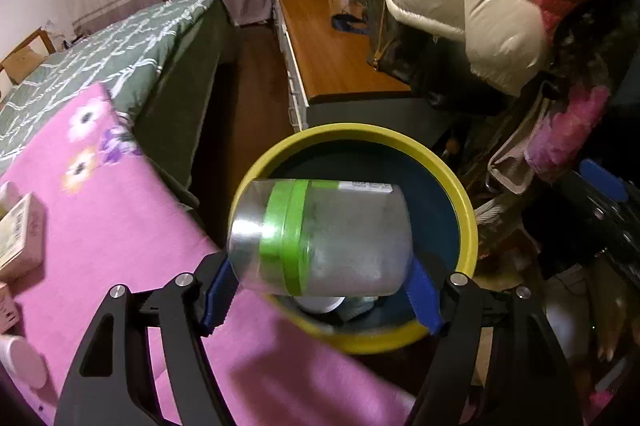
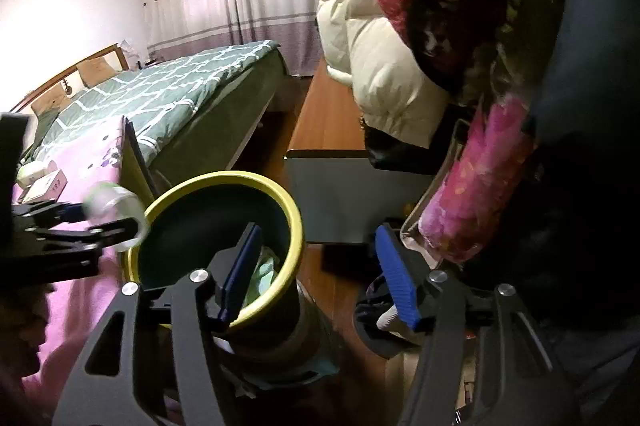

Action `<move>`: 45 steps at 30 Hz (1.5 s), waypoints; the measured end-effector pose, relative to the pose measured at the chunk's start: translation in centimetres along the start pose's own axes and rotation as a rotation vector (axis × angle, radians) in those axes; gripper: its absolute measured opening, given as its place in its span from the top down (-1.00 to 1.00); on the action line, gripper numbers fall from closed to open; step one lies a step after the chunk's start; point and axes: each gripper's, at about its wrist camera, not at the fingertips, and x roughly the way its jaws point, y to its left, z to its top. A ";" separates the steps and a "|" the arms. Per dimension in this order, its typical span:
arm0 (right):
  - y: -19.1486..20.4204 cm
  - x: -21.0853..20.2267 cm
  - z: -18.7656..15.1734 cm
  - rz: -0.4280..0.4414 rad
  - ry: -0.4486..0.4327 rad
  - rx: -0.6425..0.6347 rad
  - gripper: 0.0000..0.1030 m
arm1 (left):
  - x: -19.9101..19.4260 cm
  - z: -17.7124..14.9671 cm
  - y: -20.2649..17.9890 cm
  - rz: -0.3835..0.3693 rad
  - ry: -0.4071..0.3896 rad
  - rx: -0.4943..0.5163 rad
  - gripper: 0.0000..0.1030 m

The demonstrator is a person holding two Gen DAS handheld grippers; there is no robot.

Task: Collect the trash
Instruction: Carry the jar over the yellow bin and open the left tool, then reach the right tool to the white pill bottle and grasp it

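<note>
Bedroom clutter is framing the scene: a green-quilted bed and a pink flowered cloth. Clamped end to end in the left gripper, a frosted plastic jar with a green band is hanging sideways over the yellow-rimmed round bin. Releasing well likely means centring the jar over the opening before spreading the jaws. The right gripper is waiting, fingers apart and empty, just above the bin's near side.

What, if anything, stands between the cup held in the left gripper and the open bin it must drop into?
Nothing visible. The left gripper holds the cup right over the bin's open mouth; only earlier trash lies at the bottom.
</note>
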 end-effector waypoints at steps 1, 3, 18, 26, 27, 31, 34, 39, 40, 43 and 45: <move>-0.2 0.1 -0.1 -0.002 0.003 0.003 -0.12 | 0.5 0.2 0.0 0.000 0.000 -0.006 -0.76; -0.4 0.2 -0.1 -0.005 0.007 0.006 -0.12 | 0.9 0.8 -0.1 0.013 -0.011 -0.023 -0.78; 9.0 3.3 0.5 0.154 0.058 -0.104 -0.12 | -15.3 -6.7 14.2 0.229 -0.261 -0.268 -0.83; 20.8 3.3 0.7 0.294 0.073 -0.250 -0.12 | -22.6 -15.5 26.9 0.480 -0.313 -0.508 -0.85; 21.8 3.2 0.7 0.303 0.071 -0.266 -0.12 | -23.0 -16.5 27.9 0.501 -0.316 -0.529 -0.85; 27.2 2.2 0.6 0.386 0.077 -0.321 -0.12 | -23.8 -20.6 32.9 0.610 -0.301 -0.611 -0.85; 31.2 1.2 0.1 0.449 0.077 -0.340 -0.12 | -23.7 -23.2 36.0 0.677 -0.280 -0.657 -0.85; 37.0 -0.5 -0.8 0.521 0.075 -0.363 -0.13 | -23.5 -26.5 39.0 0.739 -0.270 -0.710 -0.85; 38.1 -0.7 -1.2 0.530 0.078 -0.362 -0.15 | -23.4 -26.6 39.0 0.738 -0.271 -0.712 -0.85; 41.0 -1.1 -2.3 0.537 0.093 -0.364 -0.29 | -22.8 -27.1 39.2 0.716 -0.275 -0.718 -0.85; 42.5 -1.0 -2.9 0.526 0.100 -0.357 -0.41 | -22.5 -27.1 39.3 0.695 -0.272 -0.713 -0.85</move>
